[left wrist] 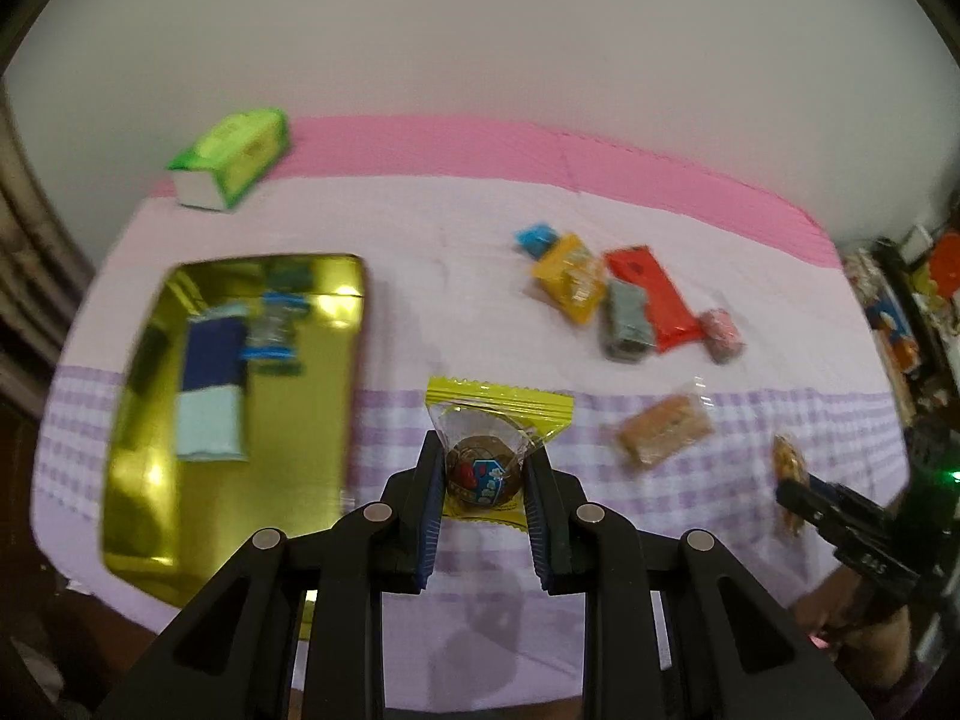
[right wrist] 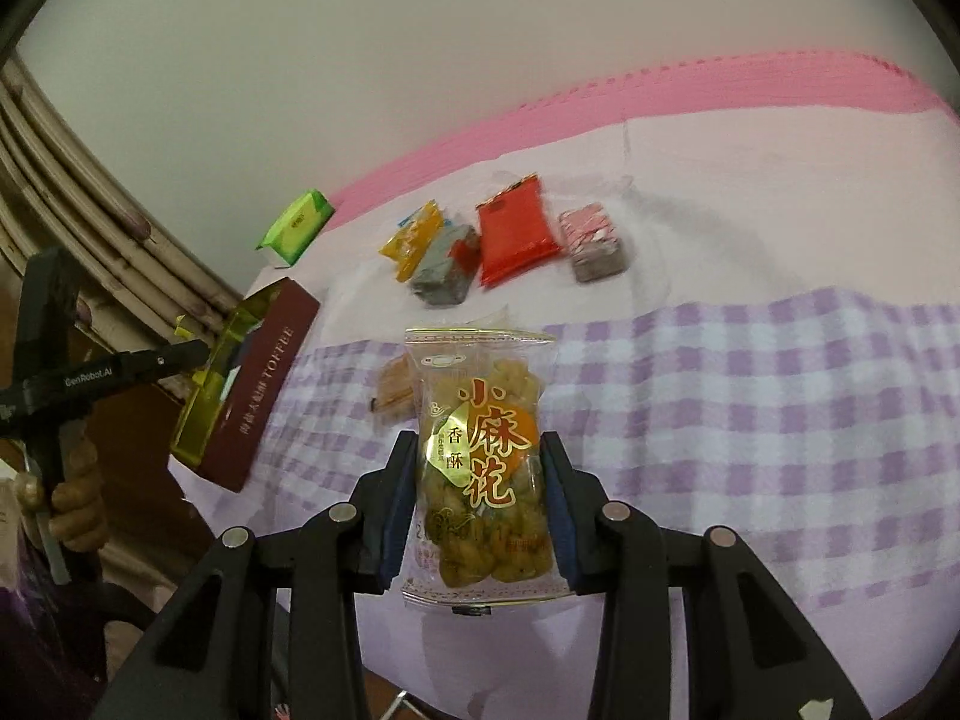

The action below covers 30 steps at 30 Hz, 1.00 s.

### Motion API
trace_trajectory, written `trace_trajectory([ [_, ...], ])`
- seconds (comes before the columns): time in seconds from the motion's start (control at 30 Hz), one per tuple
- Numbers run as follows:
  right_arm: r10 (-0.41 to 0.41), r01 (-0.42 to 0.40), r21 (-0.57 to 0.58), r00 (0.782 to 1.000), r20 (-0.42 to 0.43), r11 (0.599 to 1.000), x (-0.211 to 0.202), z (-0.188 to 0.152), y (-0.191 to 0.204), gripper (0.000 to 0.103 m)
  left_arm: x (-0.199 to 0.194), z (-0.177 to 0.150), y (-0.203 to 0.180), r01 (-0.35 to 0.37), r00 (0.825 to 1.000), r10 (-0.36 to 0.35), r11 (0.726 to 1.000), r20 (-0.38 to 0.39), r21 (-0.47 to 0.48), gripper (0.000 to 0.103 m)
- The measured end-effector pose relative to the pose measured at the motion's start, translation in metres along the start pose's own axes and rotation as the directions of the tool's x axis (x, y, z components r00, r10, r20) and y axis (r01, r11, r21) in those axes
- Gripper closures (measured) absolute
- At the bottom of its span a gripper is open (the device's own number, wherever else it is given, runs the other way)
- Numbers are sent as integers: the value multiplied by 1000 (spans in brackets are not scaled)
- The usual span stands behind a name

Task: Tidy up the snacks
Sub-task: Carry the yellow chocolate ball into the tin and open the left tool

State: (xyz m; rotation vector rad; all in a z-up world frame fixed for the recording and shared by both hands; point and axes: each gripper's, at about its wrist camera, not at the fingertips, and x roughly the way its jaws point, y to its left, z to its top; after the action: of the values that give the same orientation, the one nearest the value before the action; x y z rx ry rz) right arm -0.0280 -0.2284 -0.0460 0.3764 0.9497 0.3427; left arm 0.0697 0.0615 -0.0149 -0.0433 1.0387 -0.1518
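Observation:
My left gripper (left wrist: pixel 483 450) is shut on a round brown snack in a clear wrapper with yellow ends (left wrist: pixel 498 405), held above the checked cloth just right of the gold tin (left wrist: pixel 150 498). The tin holds a blue-and-white packet (left wrist: pixel 210 384) and a small blue-striped one (left wrist: pixel 276 324). My right gripper (right wrist: pixel 478 441) is shut on a clear bag of fried twists (right wrist: pixel 480 480) with red lettering, held upright over the cloth. The right wrist view also catches the tin's maroon side (right wrist: pixel 258 396) and, in a hand at far left, the left gripper (right wrist: pixel 192 354).
Loose snacks lie mid-table: blue (left wrist: pixel 537 240), yellow (left wrist: pixel 570 276), red (left wrist: pixel 654 294), grey (left wrist: pixel 627 324), pink (left wrist: pixel 723 330) and a tan bar (left wrist: pixel 663 432). A green tissue pack (left wrist: pixel 231 156) sits at the back left. Cluttered shelves (left wrist: pixel 900 312) stand beyond the table's right edge.

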Motion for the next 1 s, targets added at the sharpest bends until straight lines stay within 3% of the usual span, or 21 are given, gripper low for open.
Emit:
trace_trajectory([
  [0.33,10,-11,-25,999,-31,1000,15,-6,25,66,-7,-9,42,-135,989,136,991,50,-22,78],
  [0.63,9,-10,-30,999,-41,1000,16,-9,29,66,5,-15,86,-201,979,203,976,8,-79,78],
  [1.0,13,-15,-34,999,-45,999,15,-8,31,66,17,-20,108,-249,968,247,965,-32,-80,77],
])
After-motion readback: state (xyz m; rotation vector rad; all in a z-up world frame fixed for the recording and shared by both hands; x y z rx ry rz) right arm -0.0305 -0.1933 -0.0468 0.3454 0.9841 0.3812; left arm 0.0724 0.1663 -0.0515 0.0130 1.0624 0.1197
